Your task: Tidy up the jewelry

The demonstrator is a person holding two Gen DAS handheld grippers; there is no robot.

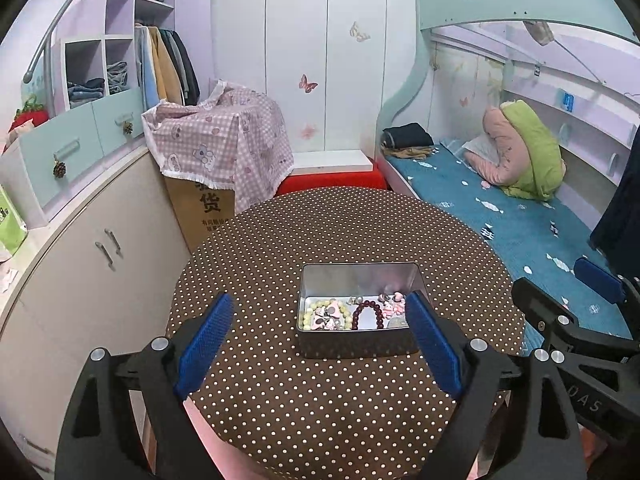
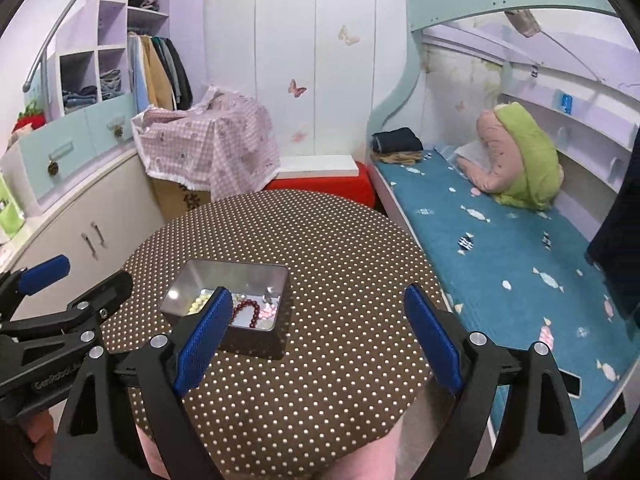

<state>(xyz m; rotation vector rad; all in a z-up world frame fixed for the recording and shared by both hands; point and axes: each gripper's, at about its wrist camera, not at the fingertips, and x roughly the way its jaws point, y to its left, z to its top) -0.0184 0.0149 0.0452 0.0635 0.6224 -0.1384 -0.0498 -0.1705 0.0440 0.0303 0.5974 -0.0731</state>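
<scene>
Table: round, covered in brown cloth with white dots.
Tin: open, metal, rectangular, standing near the table's middle.
Tin contents: pale bead bracelet at left; dark red bead bracelet in the middle; small pink pieces at right.
Left gripper: fingers spread wide, nothing between the pads, held above the near side of the tin.
Right gripper: fingers spread wide, nothing gripped, over bare cloth right of the tin.
Contact: neither gripper touches the tin or the jewelry.
Surroundings: bed at right, wardrobe far.
</scene>
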